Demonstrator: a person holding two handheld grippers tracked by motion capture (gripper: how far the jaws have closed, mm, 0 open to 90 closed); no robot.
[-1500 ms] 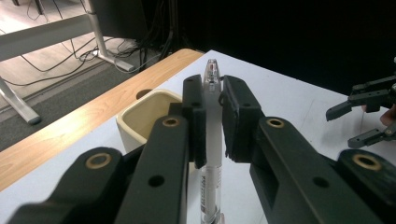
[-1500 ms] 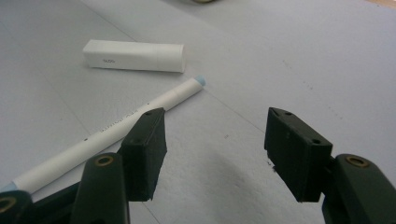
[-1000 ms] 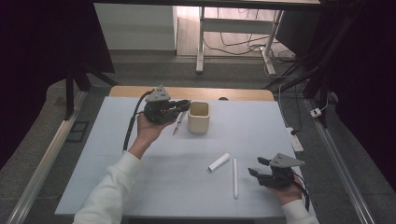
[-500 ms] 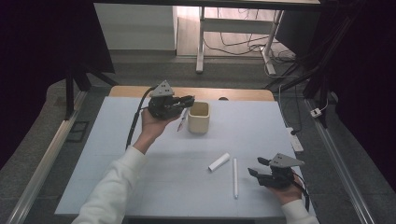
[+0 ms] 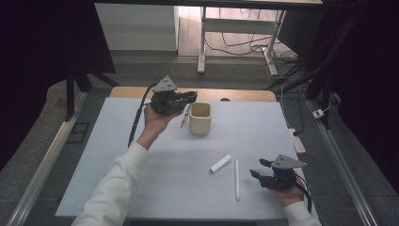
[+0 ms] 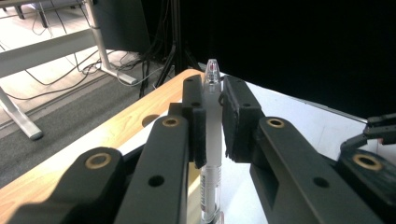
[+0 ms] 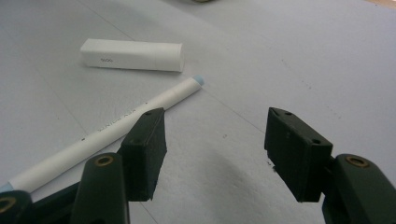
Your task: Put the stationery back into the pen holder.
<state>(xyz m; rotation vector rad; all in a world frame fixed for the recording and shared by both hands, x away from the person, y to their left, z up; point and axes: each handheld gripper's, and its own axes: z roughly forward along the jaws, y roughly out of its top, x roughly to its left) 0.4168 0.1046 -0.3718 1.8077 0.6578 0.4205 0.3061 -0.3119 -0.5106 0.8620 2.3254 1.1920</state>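
The left gripper (image 5: 188, 97) is held raised beside the beige cup (image 5: 200, 118) at the far side of the counter (image 5: 117, 155); its jaws are clamped on a clear pen (image 6: 212, 140), whose tip is seen projecting beyond the pads; the right gripper (image 7: 215, 154) is seen open and empty, low over the counter, just beside a white pen (image 7: 112, 127) and near a white eraser (image 7: 131, 55).

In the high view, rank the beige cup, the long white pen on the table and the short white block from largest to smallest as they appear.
1. Beige cup: bulkiest, though it stands farthest from the camera.
2. Long white pen: longest, but very thin.
3. Short white block: smallest, beside the pen.
Cup against pen depends on measure: by length alone the pen leads.
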